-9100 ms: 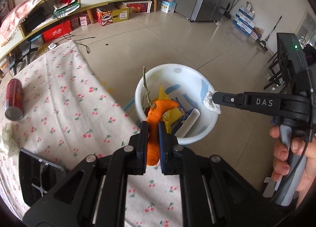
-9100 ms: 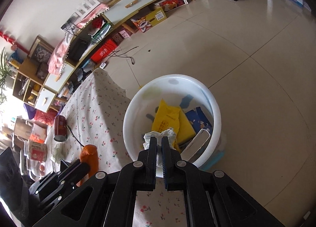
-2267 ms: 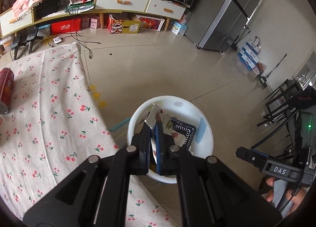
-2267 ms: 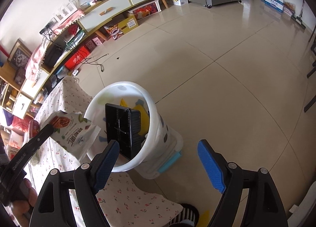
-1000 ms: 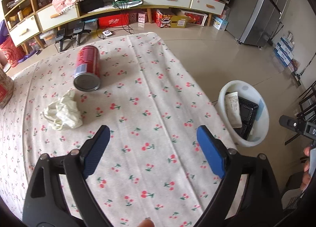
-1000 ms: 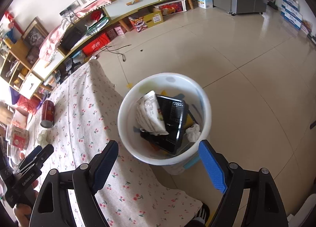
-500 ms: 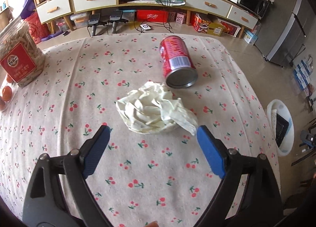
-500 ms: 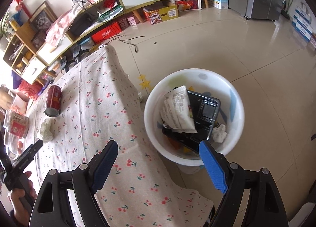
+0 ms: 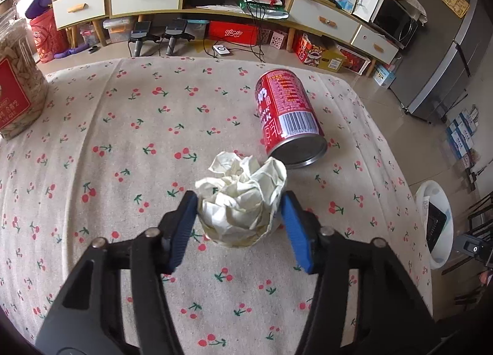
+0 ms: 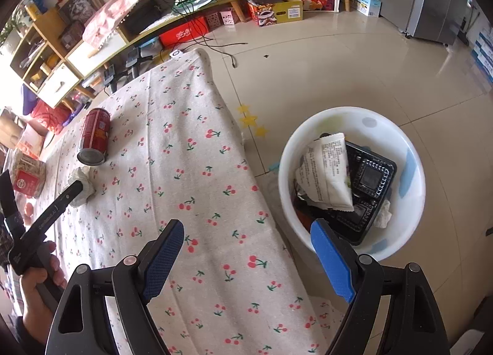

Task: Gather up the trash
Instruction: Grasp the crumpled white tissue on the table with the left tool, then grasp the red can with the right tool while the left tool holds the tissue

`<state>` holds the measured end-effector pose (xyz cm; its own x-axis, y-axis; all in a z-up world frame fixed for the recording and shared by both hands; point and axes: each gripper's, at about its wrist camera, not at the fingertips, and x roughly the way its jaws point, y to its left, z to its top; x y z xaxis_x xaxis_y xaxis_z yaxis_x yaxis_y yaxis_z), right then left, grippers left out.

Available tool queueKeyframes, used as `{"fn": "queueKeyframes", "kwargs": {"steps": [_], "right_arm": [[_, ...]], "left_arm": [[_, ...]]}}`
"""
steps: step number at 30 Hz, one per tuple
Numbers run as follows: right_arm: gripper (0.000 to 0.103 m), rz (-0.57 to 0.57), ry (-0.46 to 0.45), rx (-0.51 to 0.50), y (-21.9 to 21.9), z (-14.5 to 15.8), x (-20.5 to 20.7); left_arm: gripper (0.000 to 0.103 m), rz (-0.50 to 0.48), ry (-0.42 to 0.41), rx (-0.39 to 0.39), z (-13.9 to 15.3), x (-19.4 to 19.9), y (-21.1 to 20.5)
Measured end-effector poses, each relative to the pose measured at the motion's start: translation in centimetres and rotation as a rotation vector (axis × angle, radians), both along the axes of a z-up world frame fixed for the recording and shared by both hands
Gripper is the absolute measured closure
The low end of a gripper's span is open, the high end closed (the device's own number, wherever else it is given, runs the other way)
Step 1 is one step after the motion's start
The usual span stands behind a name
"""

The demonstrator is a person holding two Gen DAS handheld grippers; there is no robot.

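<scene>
The table (image 9: 123, 126), under a cherry-print cloth, fills most of the left wrist view; in the right wrist view it runs from 10 o'clock down to 6 o'clock. Off its edge, on the tiled floor, stands the white bin (image 10: 413, 170) at 3 o'clock in the right wrist view, already holding a printed packet, a black tray and a tissue scrap. A jar of snacks (image 9: 18, 86) sits on the table at 9 o'clock in the left wrist view.

The red can (image 9: 286, 117) lies on its side at about 1 o'clock from frame centre in the left wrist view, its end toward the camera, just beside the crumpled paper ball (image 9: 243, 197).

The paper ball sits at centre, between the fingers of the left gripper (image 9: 240, 225). Those jaws are closing around it, and the pads look to be touching or just about touching its flanks.

The right gripper (image 10: 246, 259) hangs over the table edge at 6 o'clock in its own view, jaws wide with nothing between them.

Risks, as I judge them: the ball is soft and springy, so a shallow pinch on its outer folds may let it slip free on the way to the bin. The can lies close at the ball's 1 o'clock; a nudge from the right-hand finger could roll it toward the table edge.
</scene>
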<state>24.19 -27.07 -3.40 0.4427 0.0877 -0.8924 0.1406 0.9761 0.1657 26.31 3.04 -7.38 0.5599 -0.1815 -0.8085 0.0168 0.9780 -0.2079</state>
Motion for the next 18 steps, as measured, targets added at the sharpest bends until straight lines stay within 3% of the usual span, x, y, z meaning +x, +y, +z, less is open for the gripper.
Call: {"fn": "queueKeyframes", "kwargs": {"steps": [2, 5, 11, 18], "right_arm": [[0.017, 0.003, 0.002, 0.001, 0.7, 0.0, 0.2], [0.017, 0.015, 0.0, 0.011, 1.9, 0.2, 0.7], [0.017, 0.101, -0.023, -0.022, 6.5, 1.1, 2.2], [0.017, 0.269, -0.04, -0.043, 15.1, 1.9, 5.1]], "left_arm": [[0.06, -0.01, 0.002, -0.007, 0.2, -0.2, 0.3], [0.063, -0.029, 0.03, -0.007, 0.8, -0.8, 0.6], [0.064, -0.041, 0.06, 0.017, 4.2, -4.2, 2.9], [0.063, 0.036, -0.017, 0.04, 7.0, -7.7, 7.6]]}}
